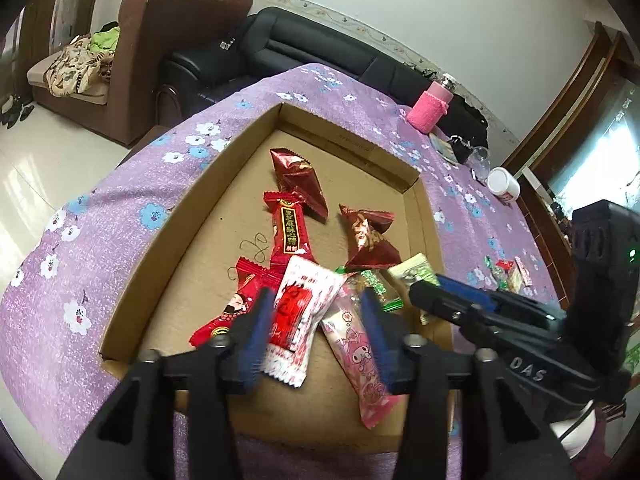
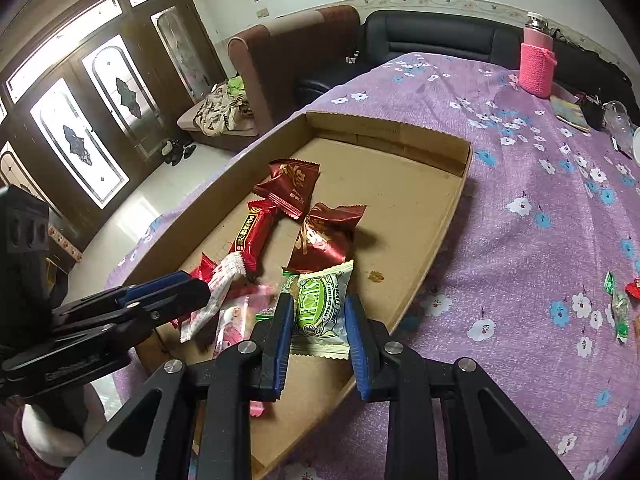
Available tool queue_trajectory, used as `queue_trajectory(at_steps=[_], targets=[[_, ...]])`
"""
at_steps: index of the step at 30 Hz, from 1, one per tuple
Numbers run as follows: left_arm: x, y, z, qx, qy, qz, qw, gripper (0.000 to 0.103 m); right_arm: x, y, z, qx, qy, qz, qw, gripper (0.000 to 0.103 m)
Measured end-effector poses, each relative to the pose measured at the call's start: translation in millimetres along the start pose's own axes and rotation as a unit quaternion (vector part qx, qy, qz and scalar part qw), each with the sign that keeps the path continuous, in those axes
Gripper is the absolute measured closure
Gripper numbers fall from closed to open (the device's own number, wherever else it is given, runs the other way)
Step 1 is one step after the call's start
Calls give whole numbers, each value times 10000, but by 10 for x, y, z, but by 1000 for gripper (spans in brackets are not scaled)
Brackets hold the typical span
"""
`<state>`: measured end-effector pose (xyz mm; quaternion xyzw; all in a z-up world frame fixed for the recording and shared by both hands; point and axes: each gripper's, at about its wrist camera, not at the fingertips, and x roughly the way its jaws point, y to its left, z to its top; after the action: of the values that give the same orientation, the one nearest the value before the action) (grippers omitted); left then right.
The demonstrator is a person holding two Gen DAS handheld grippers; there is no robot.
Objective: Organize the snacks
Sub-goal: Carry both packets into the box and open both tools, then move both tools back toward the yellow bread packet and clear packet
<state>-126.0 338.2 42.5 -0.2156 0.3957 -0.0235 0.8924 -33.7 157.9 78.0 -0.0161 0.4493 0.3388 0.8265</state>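
A shallow cardboard tray lies on the purple floral cloth and holds several wrapped snacks. My left gripper hovers open over its near end. A white-and-red packet and a pink packet lie loose between its blue pads. My right gripper is shut on a green-and-white packet, held just above the tray floor. Further in lie two dark red pouches, a red bar and a red packet with a figure.
A few loose candies lie on the cloth right of the tray. A bottle in a pink sleeve, a white cup and small clutter stand at the far right. Sofas stand beyond the table.
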Motion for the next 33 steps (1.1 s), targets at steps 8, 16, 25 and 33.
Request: queue_trajectory(at_steps=[8, 16, 25, 33], targets=[[-139, -138, 16, 50, -122, -56, 9999, 40, -135, 7, -9, -19, -235, -37, 9997, 71], [-245, -348, 42, 201, -291, 139, 9993, 19, -647, -307, -55, 405, -829, -155, 9956, 61], [-190, -838, 43, 605, -152, -354, 9974, 14, -1124, -1033, -352, 1118, -1115, -674, 9851, 60], [-76, -1479, -75, 1020, 82, -911, 9906, 14, -1561, -1666, -682, 1734, -1336, -1024, 9704, 59]])
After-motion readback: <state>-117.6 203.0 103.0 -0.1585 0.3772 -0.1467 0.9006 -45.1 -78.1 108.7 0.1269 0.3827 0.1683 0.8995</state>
